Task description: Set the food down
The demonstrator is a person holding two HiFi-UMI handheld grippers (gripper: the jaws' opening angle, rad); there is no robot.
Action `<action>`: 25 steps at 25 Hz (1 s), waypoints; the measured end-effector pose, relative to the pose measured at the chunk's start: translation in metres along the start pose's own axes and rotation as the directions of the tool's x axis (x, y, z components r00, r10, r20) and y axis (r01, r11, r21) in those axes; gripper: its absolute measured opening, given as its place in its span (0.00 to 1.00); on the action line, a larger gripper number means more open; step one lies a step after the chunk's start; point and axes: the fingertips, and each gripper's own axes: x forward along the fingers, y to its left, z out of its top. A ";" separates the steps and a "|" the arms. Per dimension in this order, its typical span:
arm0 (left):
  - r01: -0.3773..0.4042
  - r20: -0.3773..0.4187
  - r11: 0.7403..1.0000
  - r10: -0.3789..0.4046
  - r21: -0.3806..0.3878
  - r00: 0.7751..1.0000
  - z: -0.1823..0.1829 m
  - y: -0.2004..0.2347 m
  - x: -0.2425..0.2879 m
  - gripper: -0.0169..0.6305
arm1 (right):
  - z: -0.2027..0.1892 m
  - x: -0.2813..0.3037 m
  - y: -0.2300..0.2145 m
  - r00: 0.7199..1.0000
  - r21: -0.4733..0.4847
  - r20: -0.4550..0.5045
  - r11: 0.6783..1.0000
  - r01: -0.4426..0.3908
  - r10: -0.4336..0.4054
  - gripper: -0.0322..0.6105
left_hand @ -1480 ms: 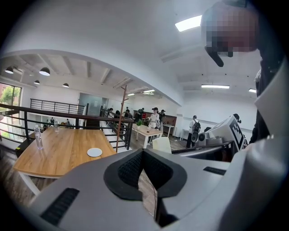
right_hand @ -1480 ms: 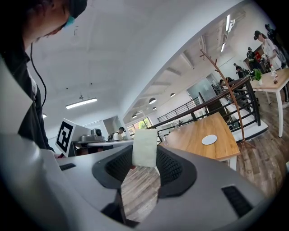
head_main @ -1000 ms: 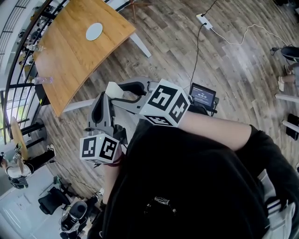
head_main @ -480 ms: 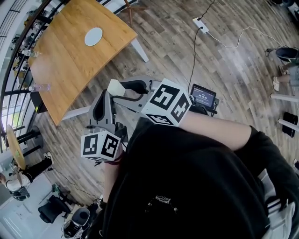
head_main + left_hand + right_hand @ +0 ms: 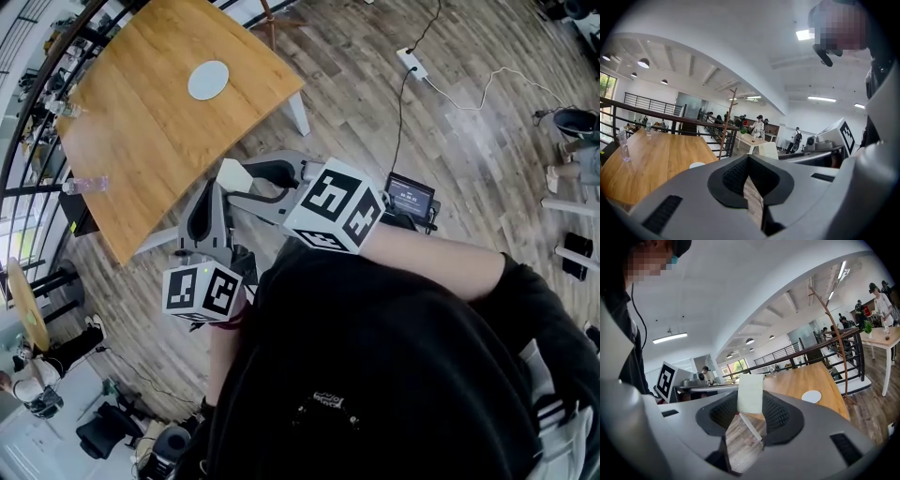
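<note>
Two tongs are showing, left gripper (image 5: 748, 160) and right gripper (image 5: 750, 414), the right clamping one food piece (image 5: 750, 392); ahead, one table (image 5: 150, 131) is carrying one plate (image 5: 208, 80).

Nothing can be read; the small screen (image 5: 410, 196) and the black top (image 5: 323, 405) bear print too small.

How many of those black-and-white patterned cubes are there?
2. The left cube sits at the lower left of the head view. The right cube is up and to the right of it, near the centre. None seems hidden.
</note>
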 end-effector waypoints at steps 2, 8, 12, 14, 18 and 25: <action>0.012 -0.002 1.000 -0.012 0.001 1.000 0.003 0.014 0.004 0.03 | 0.004 0.014 -0.004 1.000 0.000 -0.005 1.000 0.007 -0.007 0.32; 0.035 -0.004 0.999 -0.035 0.001 0.999 0.016 0.054 0.019 0.03 | 0.017 0.054 -0.019 0.999 0.000 -0.009 0.999 0.032 -0.032 0.32; 0.054 -0.005 0.999 -0.054 -0.001 0.999 0.021 0.079 0.023 0.03 | 0.023 0.079 -0.022 0.999 -0.003 -0.014 0.999 0.048 -0.048 0.32; 0.063 -0.007 0.998 -0.063 -0.001 0.998 0.023 0.088 0.025 0.03 | 0.025 0.088 -0.025 0.998 -0.002 -0.017 0.998 0.056 -0.056 0.32; 0.079 -0.013 0.997 -0.079 -0.009 0.997 0.021 0.102 0.029 0.03 | 0.023 0.102 -0.029 0.997 0.001 -0.029 0.997 0.073 -0.073 0.32; 0.090 -0.031 0.996 -0.091 -0.023 0.995 0.021 0.141 0.030 0.03 | 0.024 0.141 -0.031 0.995 0.008 -0.073 0.997 0.074 -0.073 0.32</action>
